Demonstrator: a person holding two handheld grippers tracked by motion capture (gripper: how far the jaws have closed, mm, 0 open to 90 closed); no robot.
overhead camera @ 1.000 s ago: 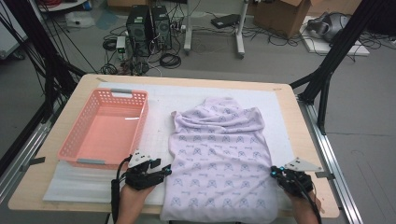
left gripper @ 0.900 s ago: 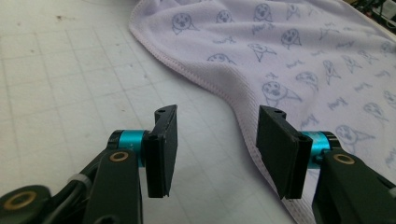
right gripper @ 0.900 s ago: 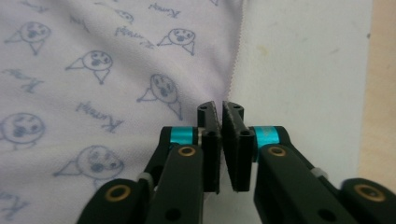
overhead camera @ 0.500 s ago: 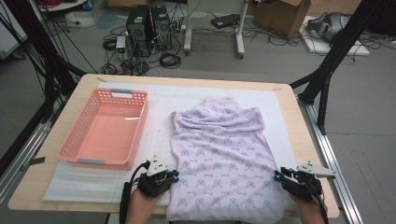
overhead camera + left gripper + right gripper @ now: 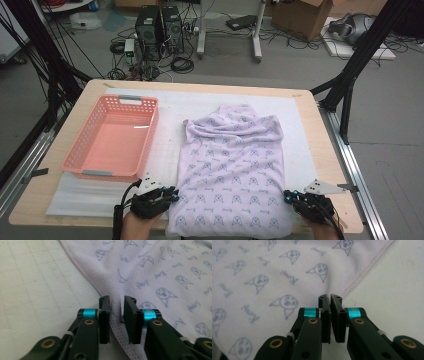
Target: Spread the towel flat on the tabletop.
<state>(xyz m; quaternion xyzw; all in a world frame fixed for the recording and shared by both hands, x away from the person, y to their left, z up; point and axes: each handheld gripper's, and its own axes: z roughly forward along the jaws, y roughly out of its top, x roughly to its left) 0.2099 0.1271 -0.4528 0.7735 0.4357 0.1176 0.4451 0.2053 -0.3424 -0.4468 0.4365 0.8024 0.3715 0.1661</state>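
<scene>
A pale lilac cloth (image 5: 230, 165) printed with small blue faces lies flat on the white mat, its far end rumpled. My left gripper (image 5: 172, 194) is at the cloth's near left edge. In the left gripper view the stitched hem (image 5: 117, 327) runs through the gap of that gripper (image 5: 117, 300). Its jaws have just been opening and stand apart. My right gripper (image 5: 289, 196) is at the near right edge. In the right gripper view this gripper (image 5: 330, 297) has just closed, and its tips pinch the cloth (image 5: 274, 270) at its hem.
A pink plastic basket (image 5: 120, 100) with nothing in it stands on the left half of the white mat (image 5: 170, 150). The wooden table (image 5: 310, 130) ends just behind both hands. Cables, computer towers and boxes lie on the floor beyond the far edge.
Both grippers have slid a little toward the table's near edge along the cloth's sides. The left one reached in over the hem, then drew back slightly.
</scene>
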